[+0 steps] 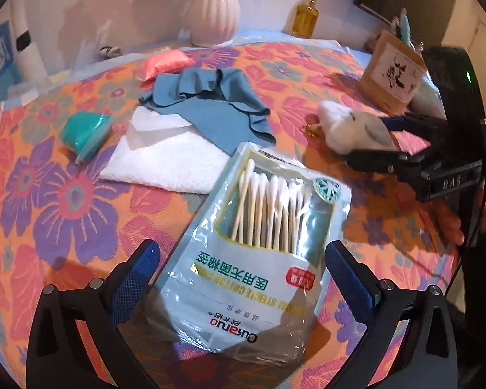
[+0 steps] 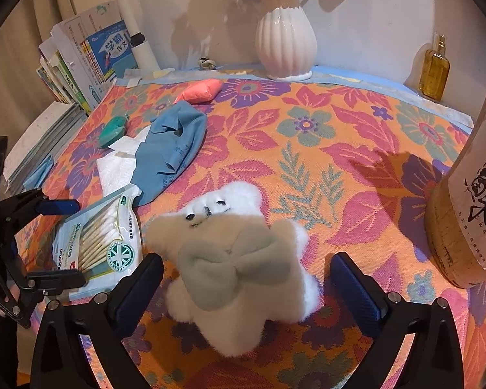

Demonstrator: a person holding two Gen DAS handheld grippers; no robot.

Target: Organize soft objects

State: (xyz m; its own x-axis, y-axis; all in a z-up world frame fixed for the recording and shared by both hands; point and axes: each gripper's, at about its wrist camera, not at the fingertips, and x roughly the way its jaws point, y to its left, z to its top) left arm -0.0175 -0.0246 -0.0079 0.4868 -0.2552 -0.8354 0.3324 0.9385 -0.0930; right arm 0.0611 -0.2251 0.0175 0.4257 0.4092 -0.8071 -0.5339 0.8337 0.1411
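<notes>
On the flowered tablecloth [image 1: 64,201] a sealed packet of cotton swabs [image 1: 256,246] is seen lying flat between the fingers of the left gripper [image 1: 243,269], whose jaws are spread wide, clear of the packet on both sides. The packet's near corner is crumpled, and its printing is read upside down from the left wrist view.

At about 11 o'clock from the packet a folded white towel [image 1: 165,159] is partly covered by a blue cloth [image 1: 217,107]; how much of the towel lies beneath cannot be told. At 10 o'clock of the towel a teal pouch [image 1: 87,133] is seen, and beyond the cloth, at 12 o'clock, a pink pouch [image 1: 167,61], its contents not made out.

In the right wrist view a white and beige plush toy [image 2: 236,269] is seen lying between the fingers of the right gripper [image 2: 246,282], whose jaws are likewise wide apart, with neither pad pressed on it. A grey bow hides most of its body, and only small dark stitched marks are visible on its face. In the left wrist view the toy is half hidden behind the right gripper at 2 o'clock.

A ribbed white vase [image 2: 285,42] is cut off at the top. A brown bottle [image 2: 469,194] with a label is cropped at the right edge, and an amber glass bottle [image 2: 434,71] stands at 1 o'clock by the wall. Stacked books [image 2: 81,64] are partly out of frame at 10 o'clock.
</notes>
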